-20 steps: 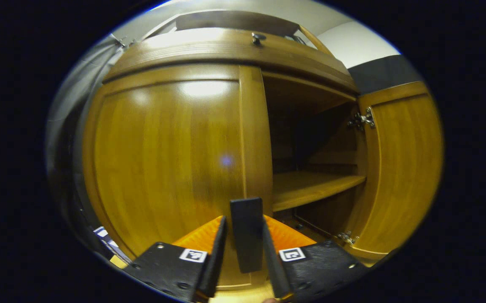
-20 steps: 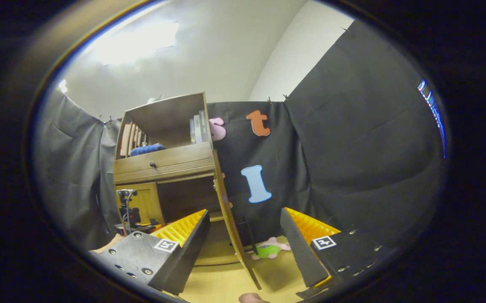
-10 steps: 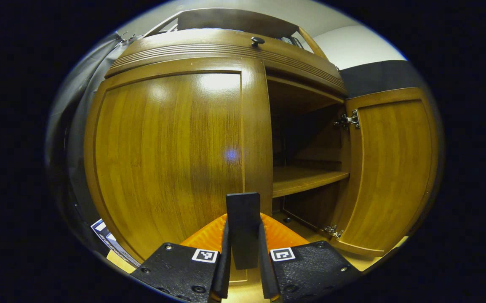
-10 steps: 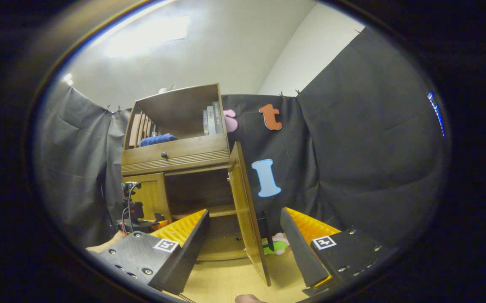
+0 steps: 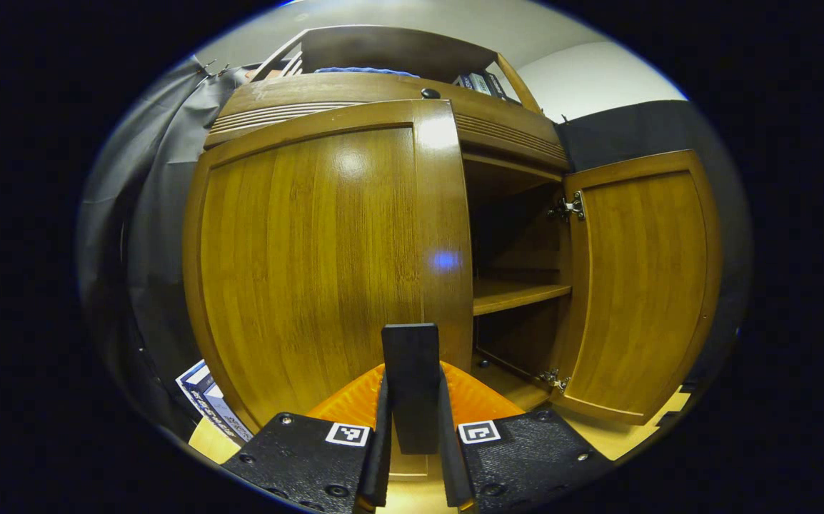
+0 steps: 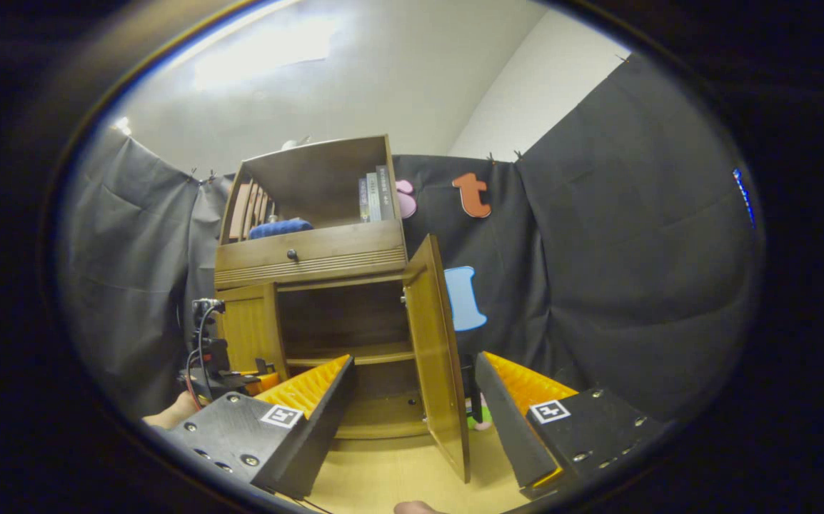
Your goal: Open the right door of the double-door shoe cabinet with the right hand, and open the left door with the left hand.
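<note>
Left door coming open, right door already swung wide.

In the left gripper view, the left gripper [image 5: 412, 428] pinches the dark handle [image 5: 410, 385] at the free edge of the left door [image 5: 326, 264]; beyond it stands the right door [image 5: 644, 285], open on its hinges [image 5: 568, 208]. The door looks stiff and light on its hinges, best pulled by that handle. In the right gripper view, the right gripper [image 6: 412, 400] hangs spread and empty before the shoe cabinet [image 6: 312, 257], near the right door's edge.

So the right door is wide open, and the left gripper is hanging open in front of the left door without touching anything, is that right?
Not quite. The right door is wide open, but the left gripper is shut on the left door's handle, one finger pressing on each side. The left gripper view shows it.
</note>
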A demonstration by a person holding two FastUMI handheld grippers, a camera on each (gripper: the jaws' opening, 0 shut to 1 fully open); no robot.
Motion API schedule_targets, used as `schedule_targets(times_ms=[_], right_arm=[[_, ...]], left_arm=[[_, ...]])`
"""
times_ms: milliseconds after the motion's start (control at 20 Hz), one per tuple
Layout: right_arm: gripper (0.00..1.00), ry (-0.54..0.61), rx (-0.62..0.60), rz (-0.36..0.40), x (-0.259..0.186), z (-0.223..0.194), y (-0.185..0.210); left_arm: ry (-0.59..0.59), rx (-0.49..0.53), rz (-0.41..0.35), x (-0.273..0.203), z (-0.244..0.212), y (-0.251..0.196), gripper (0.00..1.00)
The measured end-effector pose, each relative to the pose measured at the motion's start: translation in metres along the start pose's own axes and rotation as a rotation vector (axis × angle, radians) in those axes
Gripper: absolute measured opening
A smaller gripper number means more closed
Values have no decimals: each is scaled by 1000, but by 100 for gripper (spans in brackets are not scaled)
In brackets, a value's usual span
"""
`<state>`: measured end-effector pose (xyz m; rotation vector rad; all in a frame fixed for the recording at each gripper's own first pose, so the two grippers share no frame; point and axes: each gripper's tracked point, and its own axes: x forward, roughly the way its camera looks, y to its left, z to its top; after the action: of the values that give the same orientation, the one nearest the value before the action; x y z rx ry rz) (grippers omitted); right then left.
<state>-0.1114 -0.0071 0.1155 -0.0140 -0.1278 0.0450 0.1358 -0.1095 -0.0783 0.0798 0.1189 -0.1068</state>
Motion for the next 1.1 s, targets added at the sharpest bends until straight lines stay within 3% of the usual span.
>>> schedule_targets(times_ms=[50, 250, 300, 350, 400, 500, 1050, 1100], right_arm=[[100, 5, -1, 3, 1, -3, 2], [96, 18, -4, 7, 5, -7, 9], [99, 20, -5, 7, 3, -9, 11], [96, 21, -6, 7, 4, -11, 11], [99, 22, -6, 8, 5, -11, 14], [96, 28, -4, 12, 5, -15, 15], [99, 40, 21, 25, 6, -20, 32], [96, 41, 18, 23, 8, -21, 34]], left_arm=[[0, -2, 0, 1, 0, 0, 31], [-1, 0, -4, 1, 0, -1, 31], [-1, -1, -6, 1, 0, -1, 33], [-2, -2, -8, 0, -1, -1, 31], [-3, 1, -11, 0, -2, -1, 31], [-3, 10, -15, 0, -2, -1, 31], [8, 16, -41, -9, -6, 1, 31], [4, 20, -38, -9, -6, 2, 29]])
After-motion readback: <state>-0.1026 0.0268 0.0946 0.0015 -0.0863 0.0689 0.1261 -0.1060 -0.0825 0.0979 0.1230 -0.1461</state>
